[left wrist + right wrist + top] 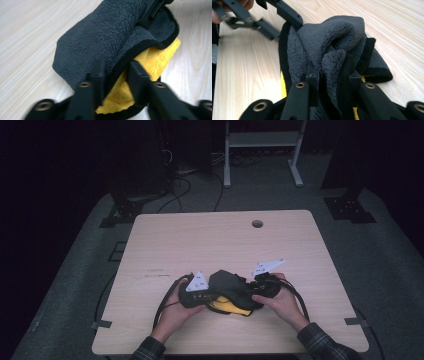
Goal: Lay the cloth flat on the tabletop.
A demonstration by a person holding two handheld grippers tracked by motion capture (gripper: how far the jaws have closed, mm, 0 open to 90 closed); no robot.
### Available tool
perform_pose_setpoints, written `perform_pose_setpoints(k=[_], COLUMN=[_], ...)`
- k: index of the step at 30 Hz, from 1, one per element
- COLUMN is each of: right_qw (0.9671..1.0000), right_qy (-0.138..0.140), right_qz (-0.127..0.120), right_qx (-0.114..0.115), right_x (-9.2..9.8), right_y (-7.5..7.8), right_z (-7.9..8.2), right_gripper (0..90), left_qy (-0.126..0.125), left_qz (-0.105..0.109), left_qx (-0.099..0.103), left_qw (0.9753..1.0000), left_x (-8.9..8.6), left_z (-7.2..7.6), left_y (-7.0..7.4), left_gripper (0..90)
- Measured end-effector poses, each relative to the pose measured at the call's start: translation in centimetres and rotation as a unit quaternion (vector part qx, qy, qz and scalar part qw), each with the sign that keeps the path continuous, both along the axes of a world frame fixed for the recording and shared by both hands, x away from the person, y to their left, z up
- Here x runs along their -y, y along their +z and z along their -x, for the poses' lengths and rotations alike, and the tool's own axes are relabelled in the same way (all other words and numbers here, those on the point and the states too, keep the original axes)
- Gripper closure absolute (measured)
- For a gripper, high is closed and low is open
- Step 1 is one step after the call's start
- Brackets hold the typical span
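Observation:
A dark grey fleece cloth [226, 282] with a black hem lies bunched over a yellow cloth [226, 306] near the table's front middle. My left gripper [212, 296] comes at it from the left and my right gripper [248, 293] from the right, each held by a hand. In the left gripper view my left gripper [117, 75] is shut on the hem of the grey cloth [105, 32], with the yellow cloth [155, 57] also between the jaws. My right gripper [333, 78] is shut on a raised fold of the grey cloth [329, 37]. A yellow strip [283, 85] shows underneath.
The cloths rest on a light wooden table [220, 240] with a cable hole [257, 224] at its far edge. Cables trail off the front corners. A white frame [262, 150] and dark stands are on the floor beyond the table.

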State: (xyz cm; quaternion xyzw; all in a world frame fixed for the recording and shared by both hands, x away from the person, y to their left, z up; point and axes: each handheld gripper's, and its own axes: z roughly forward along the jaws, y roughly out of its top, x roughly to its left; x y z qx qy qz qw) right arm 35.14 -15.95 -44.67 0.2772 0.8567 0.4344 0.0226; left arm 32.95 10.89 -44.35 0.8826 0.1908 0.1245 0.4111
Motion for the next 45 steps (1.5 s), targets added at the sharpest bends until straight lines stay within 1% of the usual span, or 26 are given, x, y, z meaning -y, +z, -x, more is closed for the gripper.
perform_pose_setpoints(k=[1,2,4,5,7,10,11,14,16,17,18,21,22,23,24,25,26,29,30,31,32,35,36,38,39,45], right_qw=[1.0,1.0,0.9999,0.9998,0.9993,0.9987,0.9986,0.9986,0.9985,0.9986,0.9987,0.999,0.9991,0.9993,0.9994,0.9994,0.9991,0.9987,0.9983,0.9977,0.9972,0.9965,0.9958,0.9941,0.9934,0.989], right_qy=[-0.001,-0.002,-0.006,-0.006,-0.018,-0.029,-0.029,-0.033,-0.035,-0.034,-0.031,-0.018,-0.009,-0.002,0.001,0.001,0.008,0.014,0.016,0.02,0.021,0.021,0.022,0.022,0.024,0.027], right_qz=[0.0,-0.001,-0.011,-0.016,-0.029,-0.037,-0.036,-0.032,-0.036,-0.038,-0.041,-0.038,-0.035,-0.03,-0.025,-0.025,-0.021,-0.02,-0.026,-0.034,-0.042,-0.062,-0.074,-0.096,-0.105,-0.143], right_qx=[0.001,0.001,0.003,0.005,0.014,0.02,0.024,0.027,0.019,0.014,0.005,-0.014,-0.019,-0.023,-0.024,-0.024,-0.035,-0.044,-0.05,-0.055,-0.059,-0.053,-0.049,-0.045,-0.039,-0.024], right_x=[0.1,0.2,0.6,0.9,1.8,3.2,3.7,5.2,5.9,6.0,6.1,5.7,5.4,5.1,4.8,4.8,4.4,4.0,3.9,3.8,3.7,3.5,3.4,3.1,2.8,1.5], right_y=[-0.1,-0.1,0.1,0.2,0.7,1.2,1.3,1.3,1.2,1.1,0.8,0.0,-0.2,-0.3,-0.5,-0.5,-0.9,-1.2,-1.2,-1.2,-1.1,-0.3,0.3,1.1,1.6,3.5], right_z=[0.0,0.0,0.0,-0.1,0.0,0.4,0.6,1.4,1.9,2.0,2.2,2.7,2.8,2.9,2.9,2.9,2.8,2.5,2.5,2.3,2.2,2.0,1.8,1.5,1.3,0.7], right_gripper=[66.0,63.2,59.4,57.8,56.3,54.4,54.2,53.1,52.9,52.9,53.1,55.3,57.1,57.5,58.2,58.2,61.6,74.4,82.5,86.0,86.9,87.6,87.6,87.7,87.7,87.7], left_qy=[0.0,0.004,0.01,0.018,0.029,0.042,0.045,0.051,0.055,0.056,0.056,0.059,0.059,0.059,0.055,0.055,0.051,0.041,0.037,0.033,0.03,0.013,0.01,0.005,0.003,-0.006], left_qz=[0.0,0.001,0.009,0.015,0.025,0.037,0.04,0.035,0.028,0.028,0.025,0.023,0.023,0.026,0.024,0.024,0.028,0.026,0.029,0.029,0.032,0.033,0.032,0.03,0.032,0.032], left_qx=[0.0,-0.008,-0.015,-0.02,-0.03,-0.041,-0.044,-0.047,-0.049,-0.049,-0.048,-0.042,-0.042,-0.039,-0.035,-0.035,-0.033,-0.025,-0.025,-0.024,-0.023,-0.015,-0.012,0.004,0.01,0.043], left_qw=[1.0,1.0,0.9998,0.9995,0.9988,0.9976,0.9972,0.997,0.9969,0.9968,0.997,0.9971,0.9971,0.9972,0.9976,0.9976,0.9977,0.9985,0.9986,0.9987,0.9988,0.9992,0.9994,0.9995,0.9994,0.9985], left_x=[0.0,-0.1,-0.3,-0.6,-1.1,-1.8,-1.9,-2.2,-2.3,-2.3,-2.4,-2.6,-2.6,-2.9,-3.1,-3.1,-3.2,-3.1,-3.0,-2.8,-2.6,-1.7,-1.4,-0.7,-0.4,0.8], left_z=[0.0,-0.2,-0.3,-0.3,-0.6,-0.9,-1.0,-1.1,-1.2,-1.2,-1.1,-0.6,-0.6,0.0,0.4,0.4,1.1,2.0,2.2,2.4,2.5,2.9,2.9,3.2,3.3,3.7], left_y=[0.0,0.1,0.1,0.1,0.0,-0.2,-0.3,-0.4,-0.7,-0.8,-0.9,-0.8,-0.8,-0.6,-0.4,-0.4,-0.2,0.1,0.2,0.4,0.4,0.7,0.8,1.2,1.4,2.3], left_gripper=[77.1,81.0,83.7,84.1,84.2,83.7,83.3,80.6,77.0,74.7,72.2,63.4,60.3,58.4,56.5,54.5,52.5,49.5,49.1,48.6,47.7,45.0,43.6,41.4,41.0,38.8])
